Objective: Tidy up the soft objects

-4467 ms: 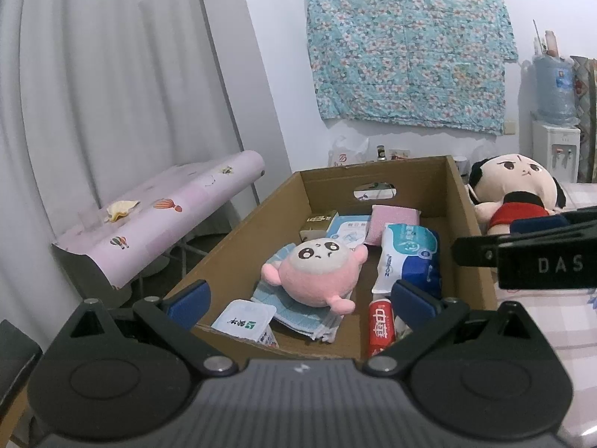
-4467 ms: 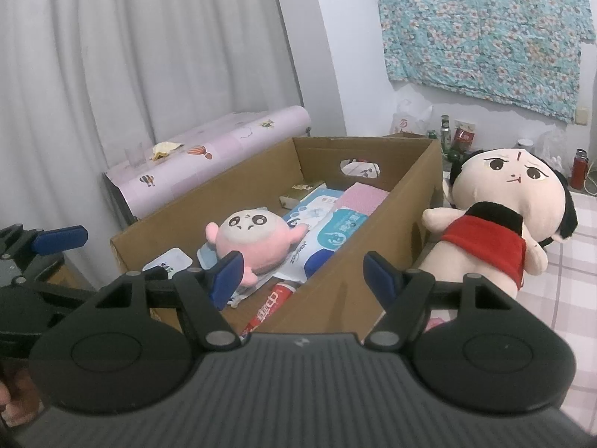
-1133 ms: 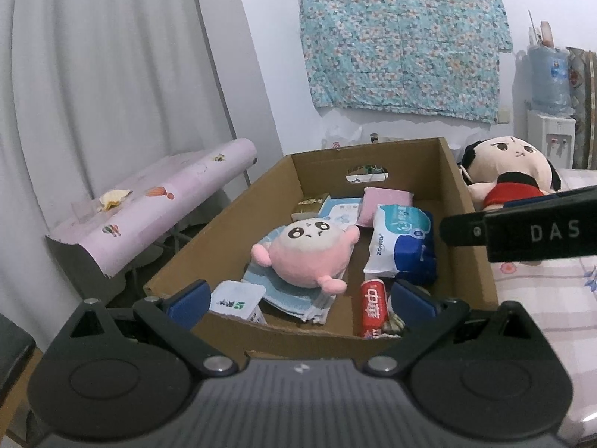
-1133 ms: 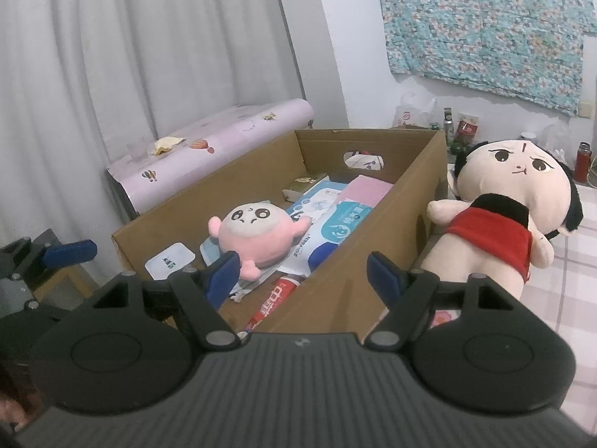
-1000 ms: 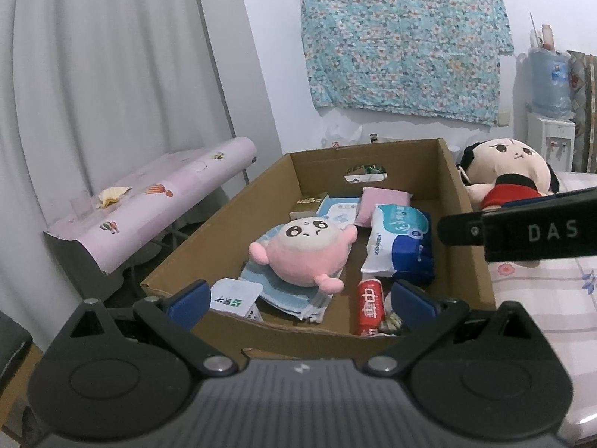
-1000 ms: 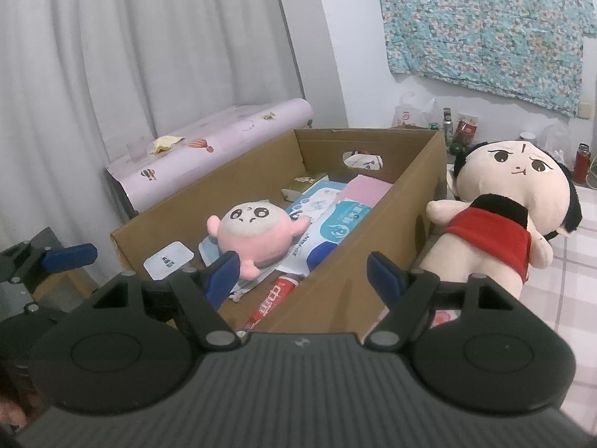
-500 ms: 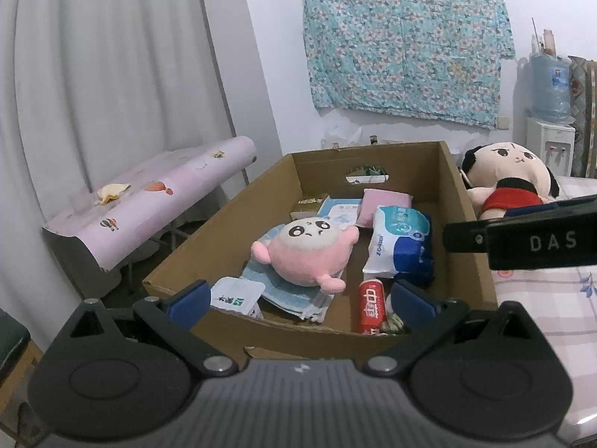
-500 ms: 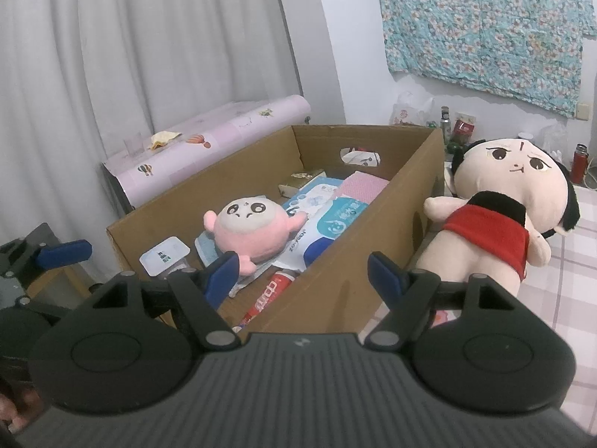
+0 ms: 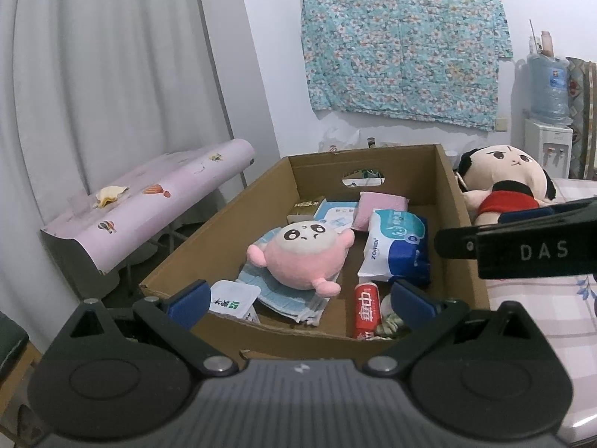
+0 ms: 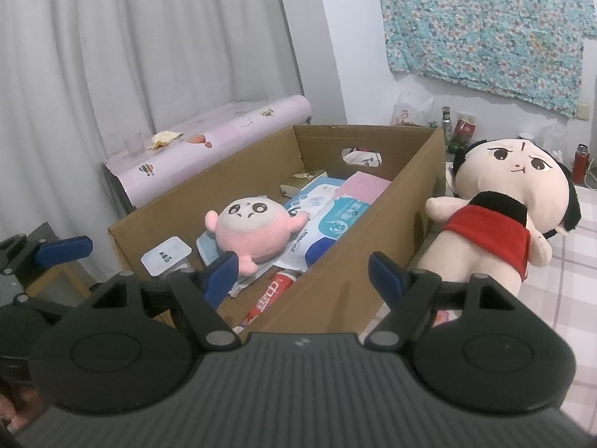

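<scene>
Both grippers wide, empty: left gripper (image 9: 298,300), right gripper (image 10: 304,274). Approach doll (image 10: 496,220) beside box (image 10: 350,261); grip torso, squeeze gently.

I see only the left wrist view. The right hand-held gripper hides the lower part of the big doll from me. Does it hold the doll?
Observer: No. The right hand-held gripper is open and empty, short of the doll.
Operator: How does the doll lie?
Observer: The big doll lies on its back on the checked cover, outside the cardboard box, one arm toward the box wall.
Operator: Is anything behind it?
Observer: A red flask stands behind its head.
</scene>
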Available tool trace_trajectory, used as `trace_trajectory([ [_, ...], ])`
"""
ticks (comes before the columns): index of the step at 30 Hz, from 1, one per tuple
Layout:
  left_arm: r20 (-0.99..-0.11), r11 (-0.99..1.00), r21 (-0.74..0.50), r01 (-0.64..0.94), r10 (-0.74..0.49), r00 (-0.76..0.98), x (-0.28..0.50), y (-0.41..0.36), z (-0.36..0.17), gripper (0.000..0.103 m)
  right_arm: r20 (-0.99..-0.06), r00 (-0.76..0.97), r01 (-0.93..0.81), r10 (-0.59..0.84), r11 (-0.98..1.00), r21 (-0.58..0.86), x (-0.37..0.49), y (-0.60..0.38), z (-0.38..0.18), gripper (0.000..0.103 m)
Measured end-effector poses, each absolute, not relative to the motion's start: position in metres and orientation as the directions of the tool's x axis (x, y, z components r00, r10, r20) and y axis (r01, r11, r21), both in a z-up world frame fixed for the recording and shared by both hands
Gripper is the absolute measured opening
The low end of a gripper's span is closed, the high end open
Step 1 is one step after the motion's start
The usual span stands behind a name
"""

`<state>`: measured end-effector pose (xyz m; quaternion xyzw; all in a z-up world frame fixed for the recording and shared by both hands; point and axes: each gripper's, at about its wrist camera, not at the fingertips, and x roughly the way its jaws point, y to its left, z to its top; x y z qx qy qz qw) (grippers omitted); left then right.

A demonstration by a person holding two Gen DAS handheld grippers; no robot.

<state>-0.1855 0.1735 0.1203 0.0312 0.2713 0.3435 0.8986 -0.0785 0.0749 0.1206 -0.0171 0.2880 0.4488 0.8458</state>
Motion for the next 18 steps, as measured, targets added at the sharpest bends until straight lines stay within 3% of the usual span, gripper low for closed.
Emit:
trace_trajectory([
  [18, -0.469, 0.765, 0.246, -0.595, 0.632, 0.617, -0.1816, 0.1648, 0.1210, 0.103, -0.510, 0.422, -0.774, 0.749, 0.591, 0.228, -0.0798, 0.0802, 0.1196, 0.078],
])
